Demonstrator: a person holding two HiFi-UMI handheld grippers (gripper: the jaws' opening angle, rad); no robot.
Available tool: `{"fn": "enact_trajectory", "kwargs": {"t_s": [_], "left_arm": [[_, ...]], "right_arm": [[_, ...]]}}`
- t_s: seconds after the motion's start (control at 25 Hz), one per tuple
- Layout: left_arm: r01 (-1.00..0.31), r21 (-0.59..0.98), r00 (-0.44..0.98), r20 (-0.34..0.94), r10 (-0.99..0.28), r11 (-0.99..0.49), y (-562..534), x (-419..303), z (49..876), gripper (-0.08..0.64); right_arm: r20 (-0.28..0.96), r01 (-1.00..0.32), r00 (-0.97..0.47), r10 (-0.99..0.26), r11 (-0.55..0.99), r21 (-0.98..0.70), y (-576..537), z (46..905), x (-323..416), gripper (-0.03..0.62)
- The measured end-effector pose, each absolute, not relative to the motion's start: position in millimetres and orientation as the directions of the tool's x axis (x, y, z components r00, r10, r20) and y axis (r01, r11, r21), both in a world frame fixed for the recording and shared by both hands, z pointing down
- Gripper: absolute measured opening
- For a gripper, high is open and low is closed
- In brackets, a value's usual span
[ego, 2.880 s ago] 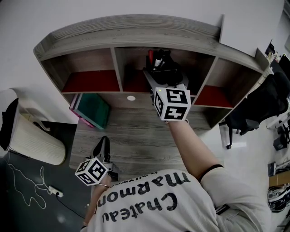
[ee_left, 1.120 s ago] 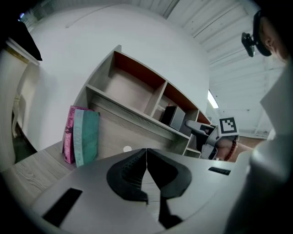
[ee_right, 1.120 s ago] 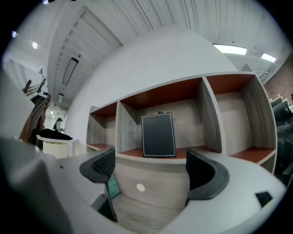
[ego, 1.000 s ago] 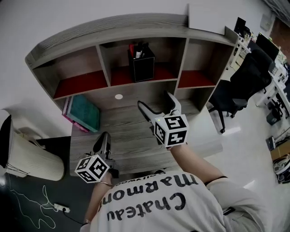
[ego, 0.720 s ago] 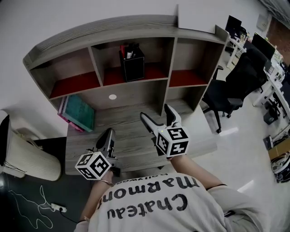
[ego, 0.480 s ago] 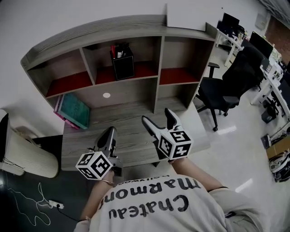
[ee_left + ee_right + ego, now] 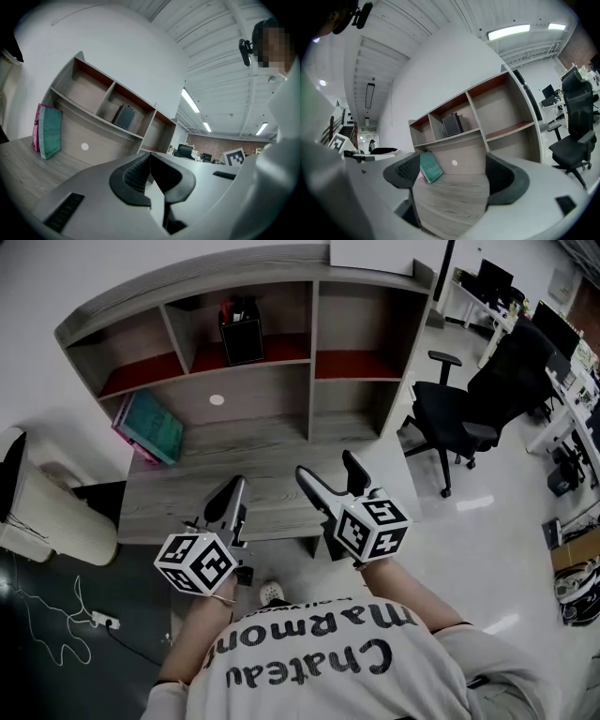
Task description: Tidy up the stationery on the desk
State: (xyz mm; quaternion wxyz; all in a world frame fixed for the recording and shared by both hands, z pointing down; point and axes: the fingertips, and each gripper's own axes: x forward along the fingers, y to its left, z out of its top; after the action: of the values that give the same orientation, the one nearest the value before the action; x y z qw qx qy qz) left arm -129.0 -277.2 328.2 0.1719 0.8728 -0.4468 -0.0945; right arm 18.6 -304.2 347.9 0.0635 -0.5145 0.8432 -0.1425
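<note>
A black pen holder (image 7: pixel 241 331) with pens in it stands in the middle cubby of the desk's wooden hutch (image 7: pixel 309 352); it also shows in the left gripper view (image 7: pixel 124 117) and the right gripper view (image 7: pixel 452 124). Teal and pink books (image 7: pixel 150 426) lean at the desk's back left. My right gripper (image 7: pixel 325 467) hangs open and empty over the desk's front edge, its jaws wide apart (image 7: pixel 452 176). My left gripper (image 7: pixel 237 489) is shut on nothing at the front edge, jaws pressed together (image 7: pixel 150 164).
A black office chair (image 7: pixel 459 418) stands right of the desk (image 7: pixel 187 498). A white curved object (image 7: pixel 47 512) and a cable with a power strip (image 7: pixel 66 624) lie on the dark floor at the left. A white round grommet (image 7: pixel 217 399) marks the hutch's back panel.
My right gripper has drawn back from the pen holder in the middle cubby to the desk's front edge, open and empty. The person has stepped back; the left gripper hardly moved.
</note>
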Motion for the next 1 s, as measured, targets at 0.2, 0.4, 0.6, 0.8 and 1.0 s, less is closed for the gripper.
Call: {"fn": "enact_trajectory", "kwargs": {"t_s": [0.2, 0.4, 0.6, 0.8, 1.0], "left_arm": [[-0.755, 0.365, 0.583, -0.008, -0.813, -0.545, -238.8, -105.4, 331.0, 0.015], [-0.758, 0.362, 0.582, -0.001, -0.813, -0.542, -202.2, -93.8, 337.3, 0.017], [-0.769, 0.356, 0.568, 0.0, -0.823, -0.531, -179.8, -93.9, 340.9, 0.017], [-0.776, 0.351, 0.563, 0.012, -0.826, -0.524, -162.9, -92.8, 348.8, 0.015], [-0.772, 0.357, 0.568, 0.016, -0.823, -0.526, -148.2, -91.0, 353.0, 0.015]], "right_arm": [[0.04, -0.834, -0.492, -0.87, 0.458, -0.307, -267.4, 356.3, 25.1, 0.299], [0.046, -0.816, -0.527, -0.849, 0.49, -0.306, -233.9, 363.5, 24.6, 0.189], [0.051, -0.807, -0.546, -0.836, 0.509, -0.301, -209.6, 366.9, 19.6, 0.124], [0.058, -0.81, -0.547, -0.835, 0.51, -0.29, -192.7, 370.3, 18.1, 0.059], [0.063, -0.805, -0.555, -0.829, 0.517, -0.291, -177.1, 374.3, 15.5, 0.033]]}}
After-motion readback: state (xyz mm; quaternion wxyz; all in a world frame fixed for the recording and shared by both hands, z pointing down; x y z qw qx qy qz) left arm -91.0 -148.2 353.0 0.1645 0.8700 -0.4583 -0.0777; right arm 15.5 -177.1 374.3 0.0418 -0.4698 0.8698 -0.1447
